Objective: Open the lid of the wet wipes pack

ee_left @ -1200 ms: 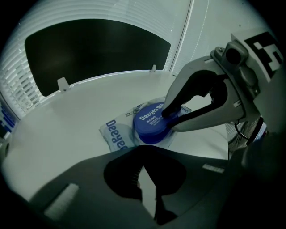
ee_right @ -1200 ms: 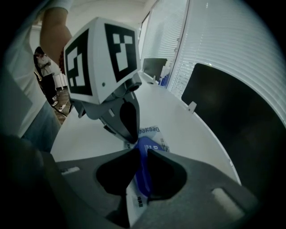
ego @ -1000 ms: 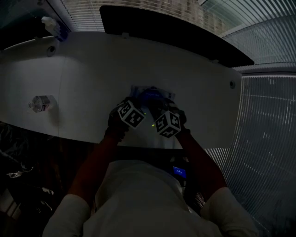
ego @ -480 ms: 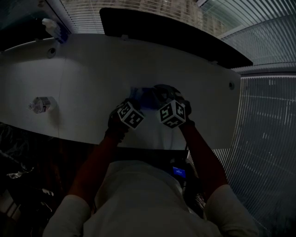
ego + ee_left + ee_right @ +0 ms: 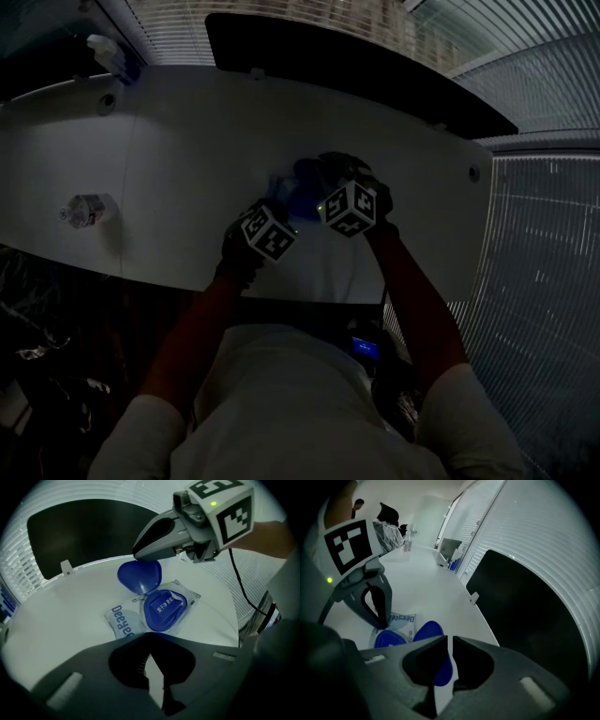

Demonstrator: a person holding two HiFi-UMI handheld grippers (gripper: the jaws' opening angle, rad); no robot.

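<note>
The wet wipes pack (image 5: 123,623) lies flat on the white table (image 5: 187,141). Its blue lid (image 5: 139,576) stands raised off the blue rim (image 5: 164,610). My right gripper (image 5: 137,556) has just been closing and is shut on the lid's top edge. In the right gripper view the lid (image 5: 429,631) runs in between the narrow jaws of the right gripper (image 5: 450,638). My left gripper (image 5: 149,641) is shut, and its tip (image 5: 383,623) rests on the pack (image 5: 401,618) beside the rim. In the head view both the left gripper (image 5: 275,204) and the right gripper (image 5: 317,174) crowd over the pack (image 5: 281,187).
A clear bottle (image 5: 84,210) lies at the table's left end. A white-and-blue bottle (image 5: 108,52) stands at the far left corner. A dark panel (image 5: 356,66) runs along the table's far edge. A cable (image 5: 241,588) trails from the right gripper.
The right gripper has moved away from the person, over the pack, and the blue lid has swung up with it. The left gripper has stayed put.
</note>
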